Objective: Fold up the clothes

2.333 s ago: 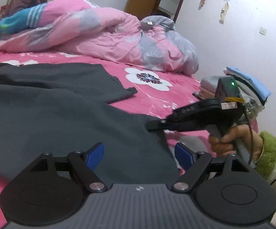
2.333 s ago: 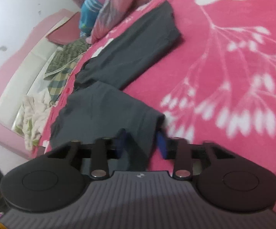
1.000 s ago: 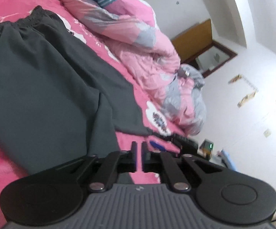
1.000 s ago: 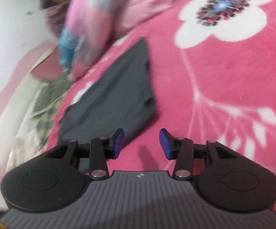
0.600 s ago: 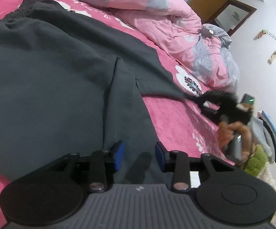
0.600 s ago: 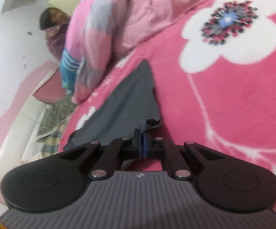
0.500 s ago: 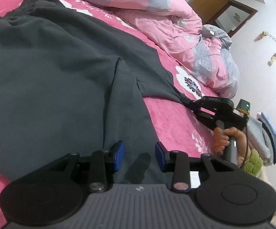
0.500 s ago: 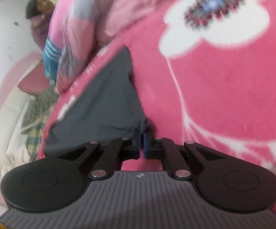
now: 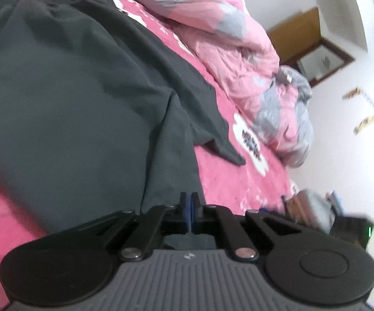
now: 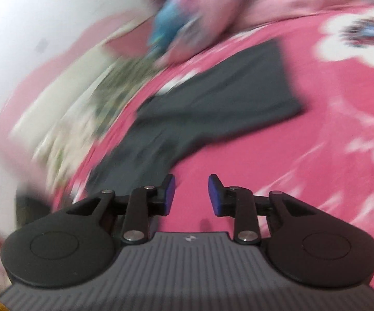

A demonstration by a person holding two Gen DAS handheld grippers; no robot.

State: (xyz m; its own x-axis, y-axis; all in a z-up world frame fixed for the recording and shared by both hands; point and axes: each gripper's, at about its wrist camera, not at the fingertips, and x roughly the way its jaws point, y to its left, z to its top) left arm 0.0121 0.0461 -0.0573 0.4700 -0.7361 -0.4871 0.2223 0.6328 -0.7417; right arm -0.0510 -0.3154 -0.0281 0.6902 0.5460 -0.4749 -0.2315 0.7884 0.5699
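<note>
Dark grey trousers (image 9: pixel 70 108) lie spread over the pink flowered bedspread (image 9: pixel 228 178), with the gathered waistband at the far upper left. My left gripper (image 9: pixel 189 213) is shut on the hem of the near trouser leg. The far leg's end (image 9: pixel 228 153) rests flat on the bedspread. In the blurred right wrist view, the trousers (image 10: pixel 213 108) lie ahead and to the left. My right gripper (image 10: pixel 191 194) is open above the bare bedspread (image 10: pixel 303 168), with nothing between its blue pads.
A crumpled pink and grey quilt (image 9: pixel 238 51) is heaped along the far side of the bed. A stack of folded clothes (image 9: pixel 314 204) sits past the bed's right edge by a white wall. Pillows and a pink headboard (image 10: pixel 65 77) show blurred on the left.
My left gripper has shut on the near leg's hem. My right gripper has let go of the far leg's end, opened and pulled back; that end now lies flat.
</note>
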